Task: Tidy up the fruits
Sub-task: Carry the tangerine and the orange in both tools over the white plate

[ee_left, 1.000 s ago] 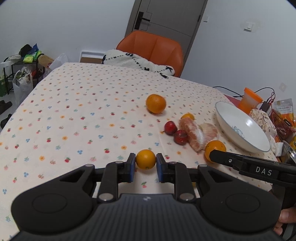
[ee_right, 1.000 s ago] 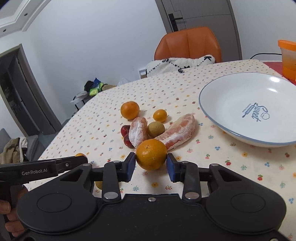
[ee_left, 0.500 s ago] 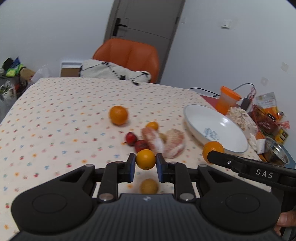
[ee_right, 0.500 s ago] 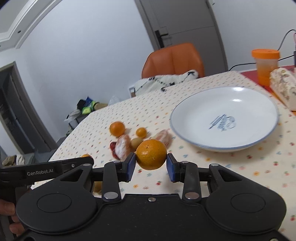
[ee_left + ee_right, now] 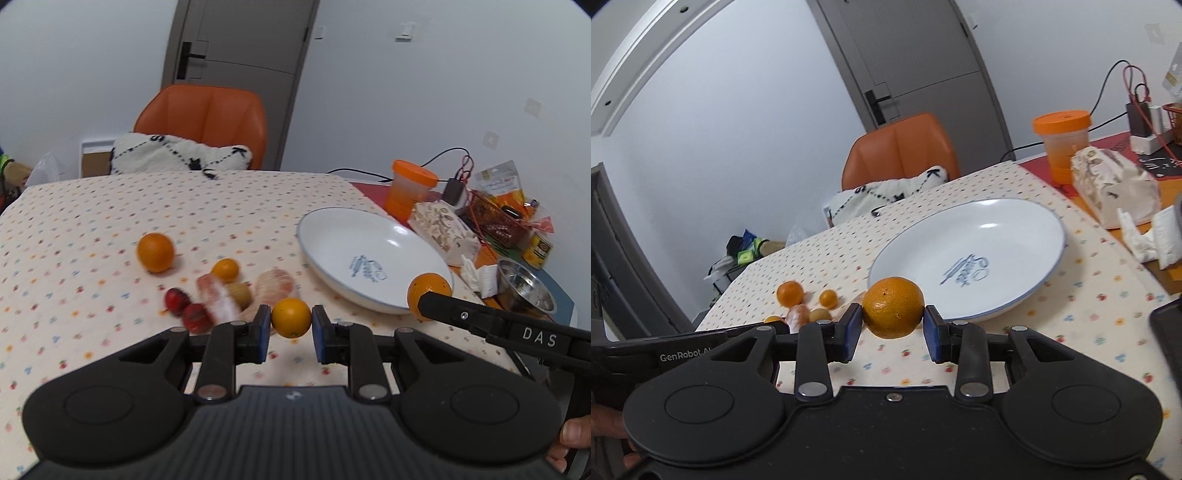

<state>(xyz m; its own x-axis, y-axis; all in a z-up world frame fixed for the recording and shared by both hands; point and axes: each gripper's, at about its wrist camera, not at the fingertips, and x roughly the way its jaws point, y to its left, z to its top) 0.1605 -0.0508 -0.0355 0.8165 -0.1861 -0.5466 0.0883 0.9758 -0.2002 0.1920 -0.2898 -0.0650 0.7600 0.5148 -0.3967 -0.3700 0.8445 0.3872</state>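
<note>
My left gripper (image 5: 290, 329) is shut on a small orange (image 5: 291, 317), held above the tablecloth just left of the white plate (image 5: 325, 236). My right gripper (image 5: 892, 328) is shut on a larger orange (image 5: 893, 307) in front of the plate's near rim (image 5: 1027, 295). That larger orange (image 5: 428, 290) also shows in the left wrist view beside the plate. On the cloth lie another orange (image 5: 155, 252), a tiny orange (image 5: 226, 269), two dark red fruits (image 5: 177, 298), a brownish fruit (image 5: 239, 293) and peeled citrus pieces (image 5: 275, 283).
Right of the plate stand an orange-lidded cup (image 5: 409, 192), a patterned tissue pack (image 5: 441, 225), a metal bowl (image 5: 524, 290), a red basket (image 5: 495, 218) and cables. An orange chair (image 5: 207, 118) with a white blanket sits at the table's far edge.
Both grippers, each still holding its orange, have risen and swung right toward the plate. The plate now looms larger and closer in both views.
</note>
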